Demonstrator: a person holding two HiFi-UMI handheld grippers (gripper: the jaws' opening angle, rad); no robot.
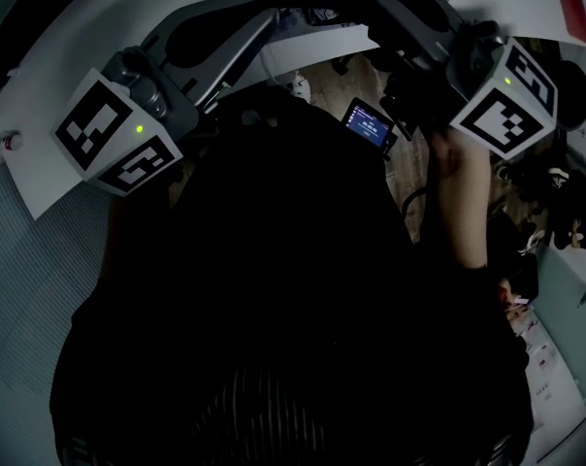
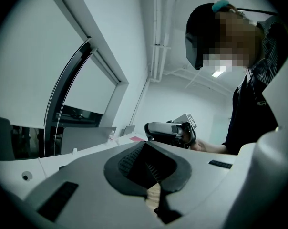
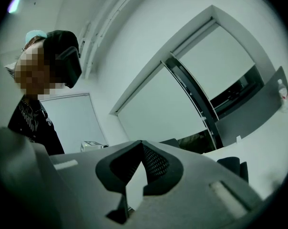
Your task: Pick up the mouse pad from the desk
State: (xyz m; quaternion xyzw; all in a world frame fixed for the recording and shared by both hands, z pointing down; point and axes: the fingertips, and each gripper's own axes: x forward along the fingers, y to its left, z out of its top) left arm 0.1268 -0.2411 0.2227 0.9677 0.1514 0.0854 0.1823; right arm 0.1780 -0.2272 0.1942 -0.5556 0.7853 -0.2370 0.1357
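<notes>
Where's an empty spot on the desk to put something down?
The white desk is bare on the left, between the little object at its edge and the left marker cube. The right side is crowded with dark clutter.

Office premises: a white desk beneath windows with roller blinds; a grey divider panel stands on the desk.

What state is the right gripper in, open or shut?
Shut: the right gripper has its jaws meeting at the tips, with nothing between them.
</notes>
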